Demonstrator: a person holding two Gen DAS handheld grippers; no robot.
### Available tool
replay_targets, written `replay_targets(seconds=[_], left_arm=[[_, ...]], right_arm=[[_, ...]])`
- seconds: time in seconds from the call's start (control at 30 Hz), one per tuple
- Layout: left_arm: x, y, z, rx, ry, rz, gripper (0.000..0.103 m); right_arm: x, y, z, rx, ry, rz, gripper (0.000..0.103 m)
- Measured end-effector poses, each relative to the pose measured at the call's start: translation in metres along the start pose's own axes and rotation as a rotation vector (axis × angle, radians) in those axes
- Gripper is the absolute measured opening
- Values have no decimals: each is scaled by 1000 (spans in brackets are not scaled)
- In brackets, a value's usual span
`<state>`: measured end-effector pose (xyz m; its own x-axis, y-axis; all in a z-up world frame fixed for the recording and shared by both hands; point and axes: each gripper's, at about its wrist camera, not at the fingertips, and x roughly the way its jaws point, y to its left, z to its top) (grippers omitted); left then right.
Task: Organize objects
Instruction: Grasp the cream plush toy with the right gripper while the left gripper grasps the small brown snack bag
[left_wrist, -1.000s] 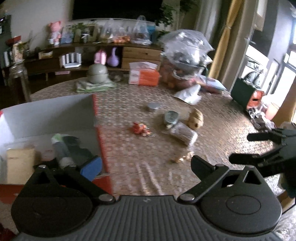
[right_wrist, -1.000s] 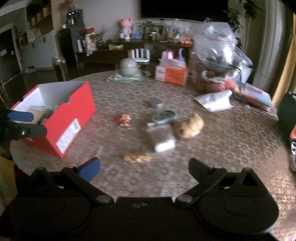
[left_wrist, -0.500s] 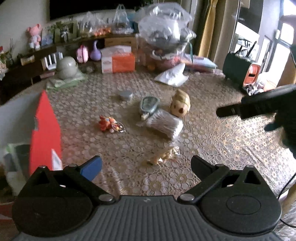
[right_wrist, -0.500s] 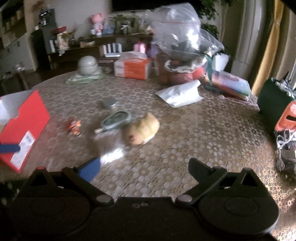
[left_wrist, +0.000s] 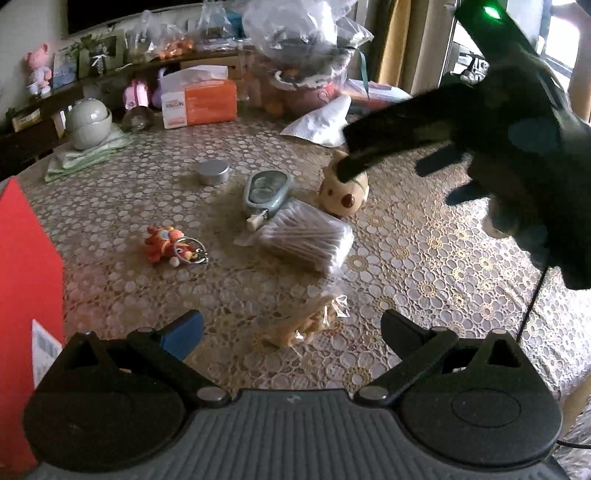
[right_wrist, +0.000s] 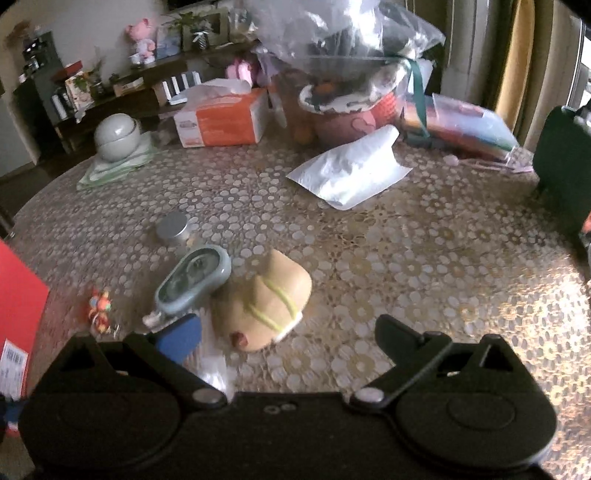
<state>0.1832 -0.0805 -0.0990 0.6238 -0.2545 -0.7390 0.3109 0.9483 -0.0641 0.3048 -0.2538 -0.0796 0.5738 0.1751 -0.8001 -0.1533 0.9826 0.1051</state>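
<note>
Your left gripper (left_wrist: 291, 325) sits at the bottom of its frame, fingers spread wide and empty. Between them, low centre, lies a small clear snack packet (left_wrist: 303, 325) on the lace-patterned table (left_wrist: 424, 258). The red box (left_wrist: 29, 295) fills the left edge. Mid-frame you see a red keychain toy (left_wrist: 166, 245), a wrapped bundle of sticks (left_wrist: 306, 236) touching a grey-blue case (left_wrist: 266, 190), and farther up a small silver tin (left_wrist: 212, 172).

Your right gripper (right_wrist: 288, 338) is also spread and holding nothing; the tan plush toy (right_wrist: 271, 302) lies just beyond its fingers, lower centre, beside the case. An orange tissue box (right_wrist: 221, 120) stands at upper left.
</note>
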Motion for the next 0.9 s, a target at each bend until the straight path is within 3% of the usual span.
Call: replay_targets(seconds=[0.3,0.37,0.43,0.57,0.73,0.9], left_arm=[[25,2,0,17,36,-38,101],[27,-2,0,44,37,-24,92],[28,-7,1,73,40,-25,75],[30,-14,0,115,42,-7,62],[27,-22,0,156,35,13,40],[24,-31,1,199,35,63,29]], right_arm=[[34,8,6,27,55,-7,94],[38,6,5,47,67,17,89],[42,5,3,60,75,33,85],[45,5,0,71,83,41,75],[44,6,-1,70,82,39,65],[37,8,-4,66,72,34,54]])
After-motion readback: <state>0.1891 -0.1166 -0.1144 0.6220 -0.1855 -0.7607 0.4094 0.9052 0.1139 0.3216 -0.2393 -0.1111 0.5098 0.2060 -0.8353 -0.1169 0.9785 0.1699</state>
